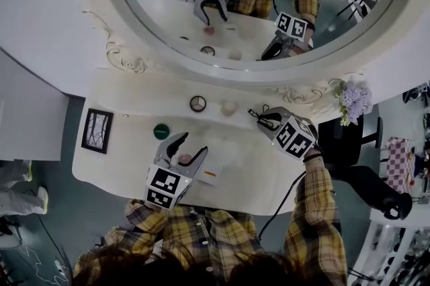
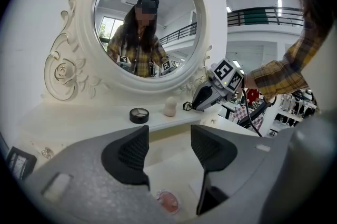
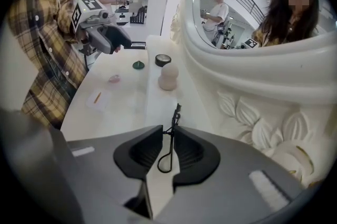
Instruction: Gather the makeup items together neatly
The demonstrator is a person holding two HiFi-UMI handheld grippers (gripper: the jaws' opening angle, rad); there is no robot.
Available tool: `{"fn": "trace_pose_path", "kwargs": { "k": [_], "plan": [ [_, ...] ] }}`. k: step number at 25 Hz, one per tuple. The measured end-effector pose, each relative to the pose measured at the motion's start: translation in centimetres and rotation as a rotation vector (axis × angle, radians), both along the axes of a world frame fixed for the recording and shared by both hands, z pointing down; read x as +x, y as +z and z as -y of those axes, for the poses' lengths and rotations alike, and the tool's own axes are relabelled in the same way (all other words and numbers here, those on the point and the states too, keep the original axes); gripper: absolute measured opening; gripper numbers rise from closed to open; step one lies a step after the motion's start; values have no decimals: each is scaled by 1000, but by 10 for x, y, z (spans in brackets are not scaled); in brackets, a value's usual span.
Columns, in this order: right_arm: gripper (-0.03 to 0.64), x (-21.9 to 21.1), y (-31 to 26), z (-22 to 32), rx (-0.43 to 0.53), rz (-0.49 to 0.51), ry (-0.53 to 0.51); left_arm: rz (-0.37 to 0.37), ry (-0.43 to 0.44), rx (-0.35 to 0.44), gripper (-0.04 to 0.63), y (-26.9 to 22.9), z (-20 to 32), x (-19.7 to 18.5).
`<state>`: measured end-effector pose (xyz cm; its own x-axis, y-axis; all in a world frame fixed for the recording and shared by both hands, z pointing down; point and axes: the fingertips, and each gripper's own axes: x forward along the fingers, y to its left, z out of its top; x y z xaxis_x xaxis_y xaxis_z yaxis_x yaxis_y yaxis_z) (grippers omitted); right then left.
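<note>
My right gripper (image 3: 168,140) is shut on a black eyelash curler (image 3: 171,128), which stands up between the pads above the raised shelf; in the head view that gripper (image 1: 263,119) is at the right of the vanity. A pink beauty sponge (image 1: 230,107) and a round black eyeshadow compact (image 1: 197,103) sit on the shelf under the mirror. On the lower tabletop my left gripper (image 1: 190,146) hangs open over a small pink round pot (image 2: 167,201), not touching it. A green dome-shaped piece (image 1: 161,131) lies to the left of it.
A white card with an orange stick (image 1: 210,172) lies right of the left gripper. A small framed picture (image 1: 97,130) sits at the table's left end. The ornate mirror frame (image 1: 134,63) rises behind the shelf. Purple flowers (image 1: 354,99) stand at the far right.
</note>
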<state>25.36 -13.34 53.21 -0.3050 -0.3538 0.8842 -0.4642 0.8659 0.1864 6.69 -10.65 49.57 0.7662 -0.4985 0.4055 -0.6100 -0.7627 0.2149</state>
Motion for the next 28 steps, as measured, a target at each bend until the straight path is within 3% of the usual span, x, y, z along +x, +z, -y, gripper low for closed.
{"fn": "trace_pose_path", "kwargs": {
  "k": [16, 22, 28],
  "plan": [
    [115, 3, -4, -1, 19, 36, 36, 0, -14, 6, 241, -2, 3, -3],
    [127, 5, -26, -1, 94, 65, 101, -11, -15, 13, 241, -7, 5, -2],
    [127, -3, -64, -6, 229, 146, 205, -41, -13, 48, 239, -21, 7, -3]
  ]
}}
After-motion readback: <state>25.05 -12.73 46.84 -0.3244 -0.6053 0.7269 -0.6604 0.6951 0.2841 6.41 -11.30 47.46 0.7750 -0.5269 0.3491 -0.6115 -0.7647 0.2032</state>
